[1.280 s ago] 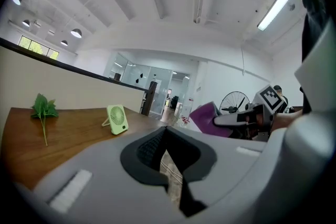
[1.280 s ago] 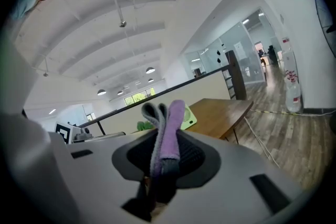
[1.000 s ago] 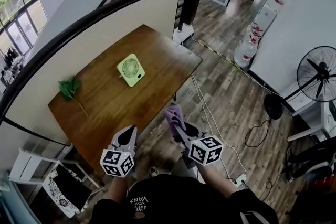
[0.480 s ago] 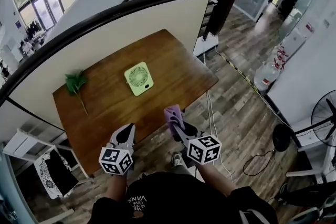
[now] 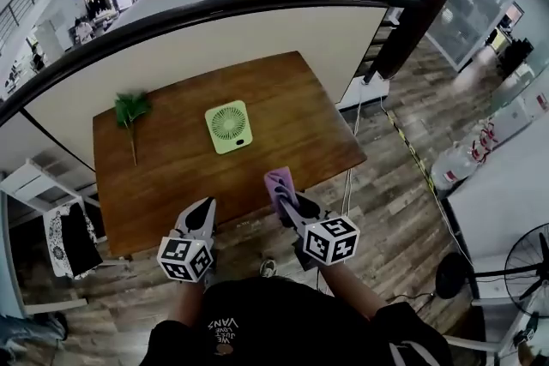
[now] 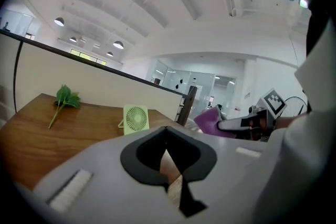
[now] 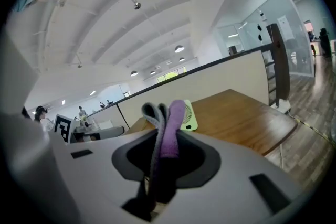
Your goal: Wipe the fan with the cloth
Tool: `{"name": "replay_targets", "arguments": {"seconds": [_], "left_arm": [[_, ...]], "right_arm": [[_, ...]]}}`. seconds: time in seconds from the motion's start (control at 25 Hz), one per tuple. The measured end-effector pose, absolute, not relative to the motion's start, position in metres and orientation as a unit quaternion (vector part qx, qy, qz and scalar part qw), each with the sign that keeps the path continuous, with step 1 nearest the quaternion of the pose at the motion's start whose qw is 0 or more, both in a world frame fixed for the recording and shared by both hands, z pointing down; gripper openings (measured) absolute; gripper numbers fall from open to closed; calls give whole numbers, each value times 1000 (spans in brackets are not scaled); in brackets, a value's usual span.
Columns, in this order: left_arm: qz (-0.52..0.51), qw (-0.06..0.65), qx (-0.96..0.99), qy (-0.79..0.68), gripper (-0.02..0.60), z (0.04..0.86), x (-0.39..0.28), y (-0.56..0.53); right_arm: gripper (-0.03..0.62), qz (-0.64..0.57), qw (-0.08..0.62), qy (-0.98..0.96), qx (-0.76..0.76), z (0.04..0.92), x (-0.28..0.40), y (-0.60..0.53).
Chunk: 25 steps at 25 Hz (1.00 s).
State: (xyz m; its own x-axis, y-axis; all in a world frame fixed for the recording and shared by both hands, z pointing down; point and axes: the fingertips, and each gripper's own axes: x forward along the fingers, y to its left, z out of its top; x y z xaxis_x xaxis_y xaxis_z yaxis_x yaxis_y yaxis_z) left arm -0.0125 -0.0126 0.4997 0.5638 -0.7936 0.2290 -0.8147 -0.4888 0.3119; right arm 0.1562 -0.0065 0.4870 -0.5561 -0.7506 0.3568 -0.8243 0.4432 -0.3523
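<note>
A small light-green square fan [image 5: 229, 127] lies flat near the middle of the wooden table [image 5: 180, 176]; it also shows in the left gripper view as the fan [image 6: 136, 119] and, partly hidden, in the right gripper view as the fan [image 7: 188, 115]. My right gripper [image 5: 283, 195] is shut on a folded purple and grey cloth [image 5: 280, 184], [image 7: 166, 128], held at the table's near edge, short of the fan. My left gripper [image 5: 200, 219] is shut with nothing between its jaws, at the near edge to the left.
A green leafy sprig [image 5: 130, 111] lies at the table's far left. A cream partition with a dark rail [image 5: 214, 9] stands behind the table. A white rack [image 5: 51, 210] stands left of the table, and cables [image 5: 352, 184] run over the wood floor at the right.
Both grippers have come closer to the table's near edge, and the view has swung so that the table now lies squarely ahead. The cloth stays in the right gripper.
</note>
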Motion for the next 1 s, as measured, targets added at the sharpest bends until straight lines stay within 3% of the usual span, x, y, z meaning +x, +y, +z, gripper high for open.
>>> {"name": "replay_targets", "arguments": {"seconds": [0.4,1.0], "left_arm": [[28,210,829,-517,11,511,-16,-23],[60,216,845,-486,11,533,-35,-133]], "right_arm": [[95,255,85,-869,416,492,156,-35],[95,256,105,-859,431,503,132,-124]]}}
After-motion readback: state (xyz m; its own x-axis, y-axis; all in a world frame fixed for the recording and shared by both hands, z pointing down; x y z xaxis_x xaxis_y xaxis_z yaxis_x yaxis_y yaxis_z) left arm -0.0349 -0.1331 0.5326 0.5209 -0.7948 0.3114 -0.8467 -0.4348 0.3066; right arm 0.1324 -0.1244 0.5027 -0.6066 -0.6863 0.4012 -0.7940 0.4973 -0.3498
